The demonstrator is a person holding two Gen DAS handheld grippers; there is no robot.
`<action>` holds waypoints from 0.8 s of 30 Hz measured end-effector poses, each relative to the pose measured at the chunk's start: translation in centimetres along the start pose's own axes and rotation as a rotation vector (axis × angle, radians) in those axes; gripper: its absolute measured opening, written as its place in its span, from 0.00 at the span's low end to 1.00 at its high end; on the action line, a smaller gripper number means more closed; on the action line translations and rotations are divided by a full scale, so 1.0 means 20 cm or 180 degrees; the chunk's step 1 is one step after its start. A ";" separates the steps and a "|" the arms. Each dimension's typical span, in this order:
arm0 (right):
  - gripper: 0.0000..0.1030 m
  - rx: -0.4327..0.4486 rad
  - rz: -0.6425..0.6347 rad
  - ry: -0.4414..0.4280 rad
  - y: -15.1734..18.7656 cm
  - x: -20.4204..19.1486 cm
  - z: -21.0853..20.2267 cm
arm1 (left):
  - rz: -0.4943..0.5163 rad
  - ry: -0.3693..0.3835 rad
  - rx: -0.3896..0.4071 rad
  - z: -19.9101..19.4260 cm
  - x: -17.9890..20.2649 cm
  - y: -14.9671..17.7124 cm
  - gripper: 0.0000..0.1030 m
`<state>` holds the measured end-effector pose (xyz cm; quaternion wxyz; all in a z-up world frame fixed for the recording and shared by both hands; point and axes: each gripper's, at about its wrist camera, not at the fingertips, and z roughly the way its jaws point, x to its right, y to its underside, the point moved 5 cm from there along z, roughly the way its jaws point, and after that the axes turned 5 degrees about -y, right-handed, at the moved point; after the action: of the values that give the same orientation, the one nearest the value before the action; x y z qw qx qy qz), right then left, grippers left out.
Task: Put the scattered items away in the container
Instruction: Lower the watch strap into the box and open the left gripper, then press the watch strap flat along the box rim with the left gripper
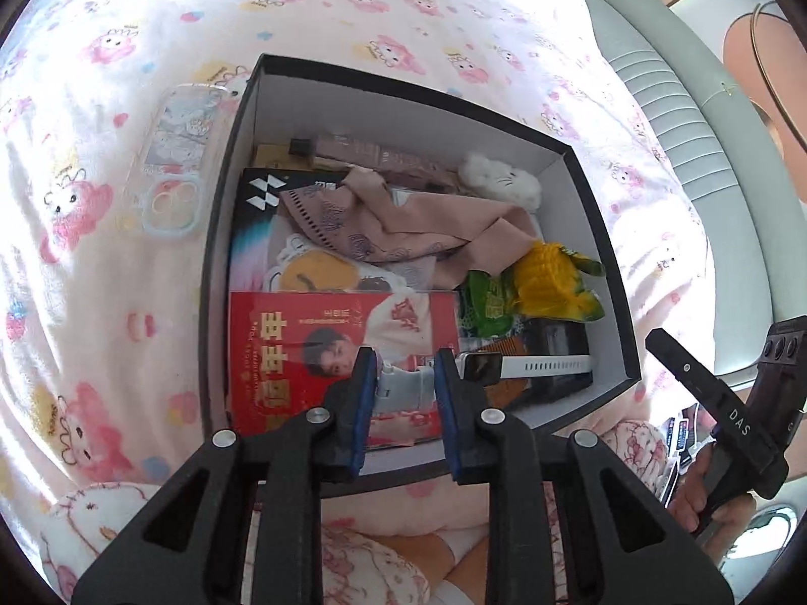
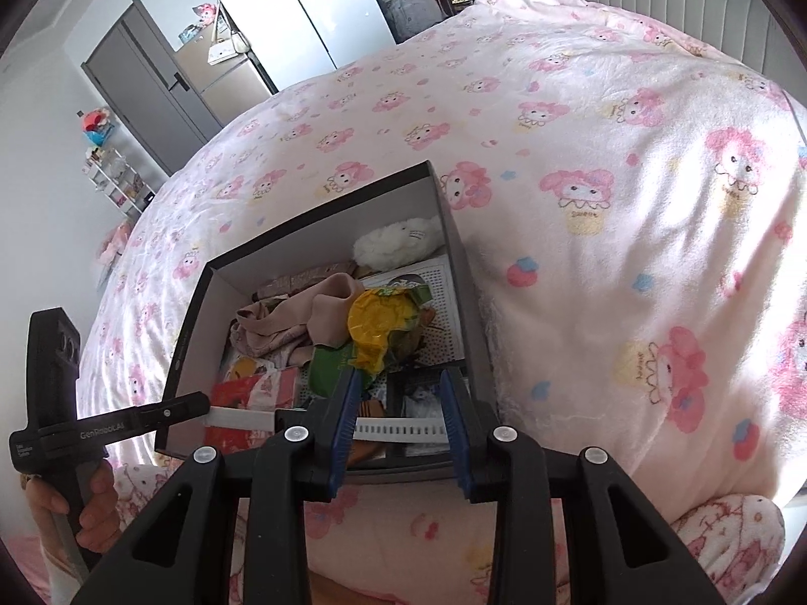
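The left gripper (image 1: 406, 383) held a white-strapped watch (image 1: 504, 367) by one strap, its blue pads pinched on it over the open box (image 1: 595, 232), where a red booklet (image 1: 302, 353) lay. The right gripper (image 2: 401, 423) stood empty, fingers partly apart, above the box's near corner. Readable writing: "GenRobot.AI" on the left gripper's side, "DAS" on the right's; a phone case (image 1: 174, 161) lay on the blanket (image 1: 403, 10) just beside the box.
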<state>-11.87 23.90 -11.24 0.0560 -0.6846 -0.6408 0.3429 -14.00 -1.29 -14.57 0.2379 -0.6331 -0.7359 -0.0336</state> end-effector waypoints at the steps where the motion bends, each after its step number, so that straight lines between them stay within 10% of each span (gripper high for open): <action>1: 0.28 0.0006 0.0010 -0.0015 -0.01 0.00 0.00 | -0.0027 -0.0022 -0.0043 0.00 -0.02 0.00 0.23; 9: 0.28 -0.0228 -0.0303 -0.0180 0.01 -0.19 0.16 | -0.0140 -0.0258 0.0540 -0.11 -0.02 -0.08 0.42; 15: 0.31 -0.0601 -0.0319 -0.0012 0.05 -0.21 0.38 | 0.0370 -0.0345 0.0114 0.12 0.15 -0.05 0.28; 24: 0.38 -0.0950 -0.0642 0.0117 0.10 -0.24 0.53 | 0.0184 -0.0420 -0.0249 0.25 0.14 0.02 0.14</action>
<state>-15.73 15.28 -18.32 -0.0005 -0.6236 -0.7489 0.2241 -15.51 3.18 -17.99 0.1648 -0.6637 -0.7295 -0.0136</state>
